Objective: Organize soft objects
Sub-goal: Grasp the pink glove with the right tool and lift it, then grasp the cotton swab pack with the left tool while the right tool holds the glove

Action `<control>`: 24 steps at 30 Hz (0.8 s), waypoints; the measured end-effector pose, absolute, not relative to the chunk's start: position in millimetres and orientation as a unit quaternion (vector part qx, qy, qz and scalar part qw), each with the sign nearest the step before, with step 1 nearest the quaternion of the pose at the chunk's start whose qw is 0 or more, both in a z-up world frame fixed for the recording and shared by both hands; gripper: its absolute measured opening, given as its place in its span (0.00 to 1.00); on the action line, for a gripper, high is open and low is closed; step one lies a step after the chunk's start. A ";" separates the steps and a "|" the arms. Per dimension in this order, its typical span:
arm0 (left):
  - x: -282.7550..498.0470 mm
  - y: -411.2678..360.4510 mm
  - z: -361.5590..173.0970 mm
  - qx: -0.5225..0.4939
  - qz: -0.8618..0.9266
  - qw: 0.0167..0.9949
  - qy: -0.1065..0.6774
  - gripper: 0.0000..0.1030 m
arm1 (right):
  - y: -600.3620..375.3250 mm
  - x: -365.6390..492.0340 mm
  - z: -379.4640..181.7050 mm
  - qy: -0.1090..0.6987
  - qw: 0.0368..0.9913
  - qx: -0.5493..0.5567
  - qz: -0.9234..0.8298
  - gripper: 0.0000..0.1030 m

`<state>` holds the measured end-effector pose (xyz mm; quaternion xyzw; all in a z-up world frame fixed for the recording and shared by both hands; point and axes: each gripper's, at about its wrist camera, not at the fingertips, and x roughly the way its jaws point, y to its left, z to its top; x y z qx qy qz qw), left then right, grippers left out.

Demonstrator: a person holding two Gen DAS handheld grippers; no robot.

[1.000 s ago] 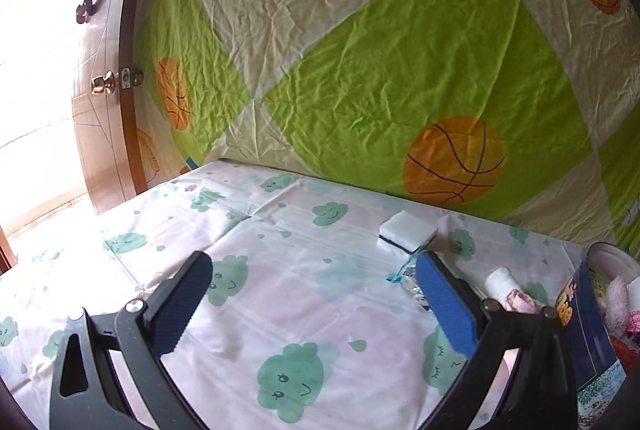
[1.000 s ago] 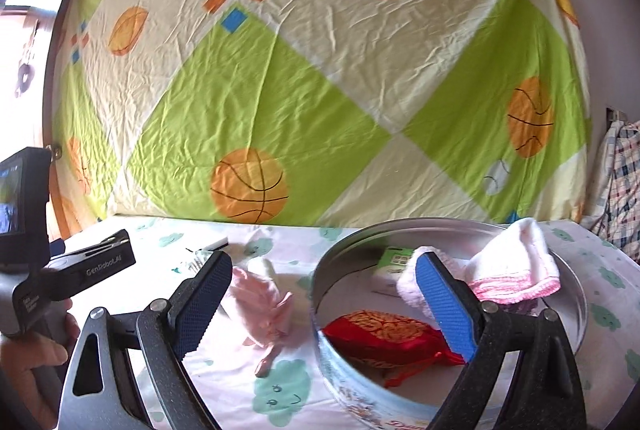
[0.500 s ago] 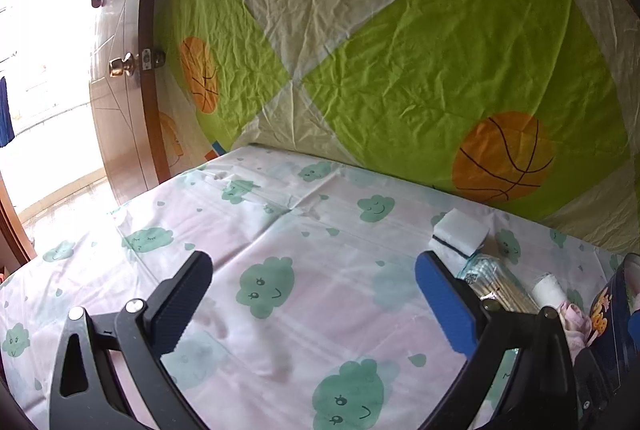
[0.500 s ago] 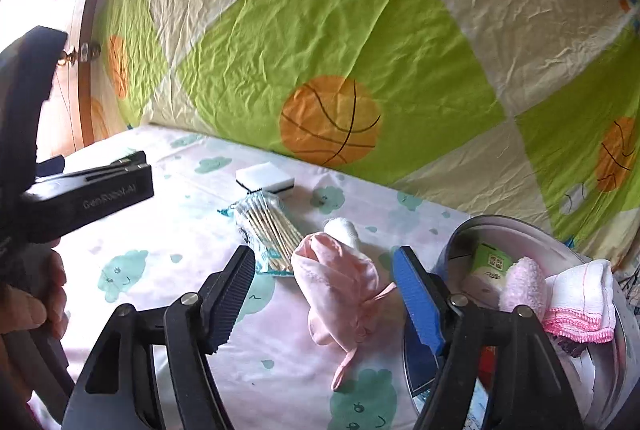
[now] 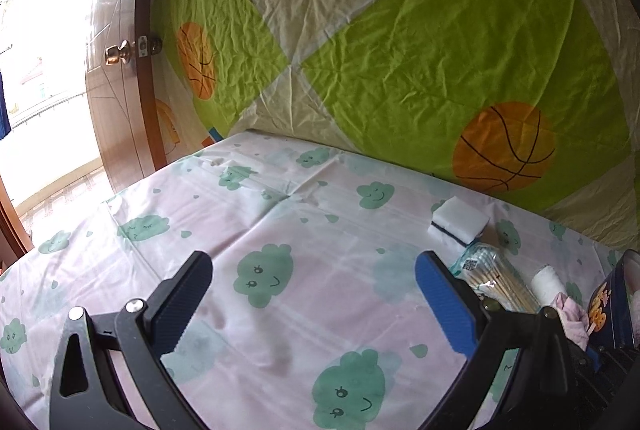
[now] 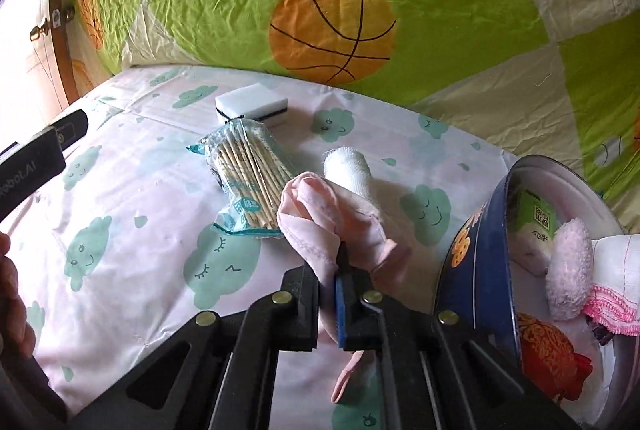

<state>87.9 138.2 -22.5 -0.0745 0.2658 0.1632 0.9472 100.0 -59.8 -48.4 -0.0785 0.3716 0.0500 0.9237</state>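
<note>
Left wrist view: the left gripper hangs over the surface, which is covered by a white cloth printed with green clouds. Its fingers stand wide apart with nothing between them. Beyond the right finger lie a white sponge with a dark stripe, a clear bag of cotton swabs just in front of it, and a white cloth roll beside the bag. A bit of the pink cloth shows at the right edge, next to the blue wall of the round tin. A sheet with green diamonds and basketballs hangs behind the surface, and a wooden door with a brass knob stands at the left.

Right wrist view: the right gripper has just been closing, and its fingers are now clamped together on a fold of the pink cloth. The cloth bunches above the fingers and a strip of it hangs below them. It lies against the bag of cotton swabs on its left and covers the near end of the white cloth roll. The sponge sits farther back, touching the bag's far end. To the right the tin holds a green-labelled packet, a fluffy pink item, a white towel with pink trim and a red and gold pouch. The left gripper's body and part of a hand show at the left edge.
</note>
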 end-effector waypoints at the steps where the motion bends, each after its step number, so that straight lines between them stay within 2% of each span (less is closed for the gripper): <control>1: 88.3 138.7 -22.8 -0.076 0.160 0.947 0.267 1.00 | -61.5 93.0 -41.8 0.354 0.931 -0.065 0.066 0.06; 5: 88.7 141.5 -24.6 -0.086 0.153 0.946 0.272 1.00 | -73.0 47.4 -20.0 0.265 0.954 -0.023 0.139 0.06; 10: 90.2 140.5 -25.4 -0.090 0.145 0.946 0.276 1.00 | -82.7 17.1 -5.1 0.194 0.975 -0.037 0.103 0.06; 16: 93.6 128.9 -28.5 -0.116 0.117 0.943 0.289 1.00 | -110.6 11.6 13.3 0.154 0.984 0.016 0.086 0.06; 19: 103.6 112.2 -32.5 -0.147 0.086 0.932 0.319 0.99 | -120.2 5.9 22.2 0.130 0.989 0.017 0.063 0.06; 22: 115.3 83.5 -28.3 -0.132 0.091 0.932 0.324 0.99 | -128.4 4.7 25.0 0.123 0.991 0.022 0.047 0.06; 24: 126.6 64.8 -25.9 -0.122 0.102 0.930 0.331 0.94 | -134.3 4.3 26.5 0.123 0.991 0.029 0.043 0.06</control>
